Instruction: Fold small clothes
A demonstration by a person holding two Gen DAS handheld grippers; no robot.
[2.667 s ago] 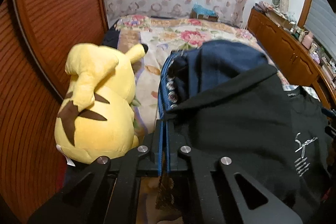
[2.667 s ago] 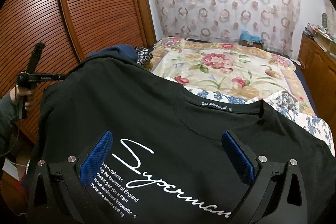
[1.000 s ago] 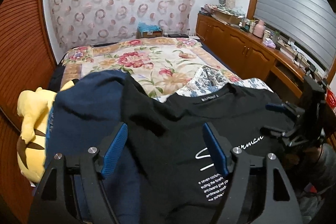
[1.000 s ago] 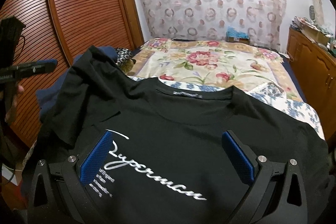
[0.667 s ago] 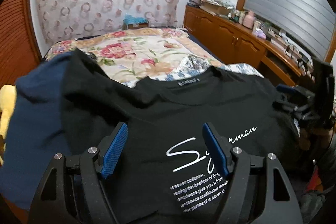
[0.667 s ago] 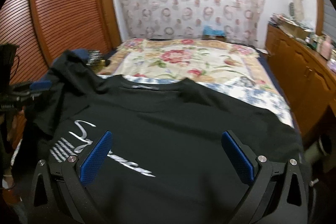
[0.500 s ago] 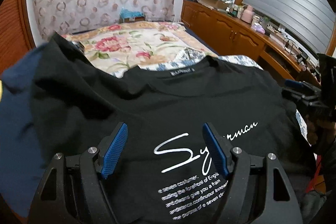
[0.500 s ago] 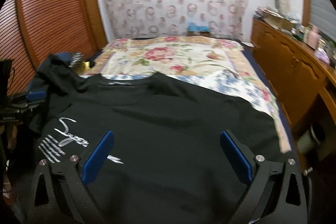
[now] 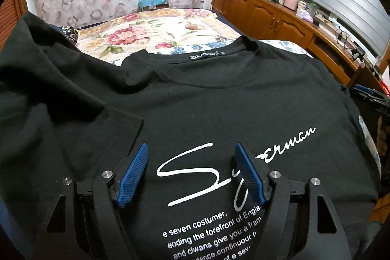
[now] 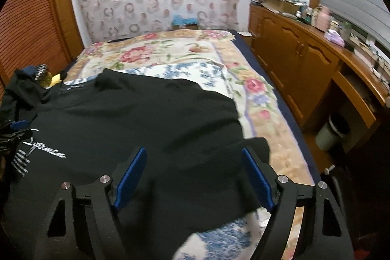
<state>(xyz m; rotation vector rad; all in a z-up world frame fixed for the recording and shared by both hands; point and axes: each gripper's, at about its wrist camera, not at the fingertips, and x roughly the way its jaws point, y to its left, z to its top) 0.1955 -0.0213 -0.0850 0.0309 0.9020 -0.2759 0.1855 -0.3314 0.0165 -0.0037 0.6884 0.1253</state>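
The shirt (image 9: 219,101) now lies flat on the bed (image 10: 256,99). Left gripper (image 9: 191,172) has come lower, fingers open. Right gripper (image 10: 193,177), empty, has just been closing somewhat.

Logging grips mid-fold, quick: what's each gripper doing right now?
Left gripper: open over the black T-shirt.
Right gripper: open, jaws just been closing, nothing pinched.

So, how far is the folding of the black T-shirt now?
Done: the black T-shirt with white script lies spread print-up on the floral bedspread. In hand: nothing; the left gripper and right gripper are open above it, the right's jaws narrowing. Left: every fold.
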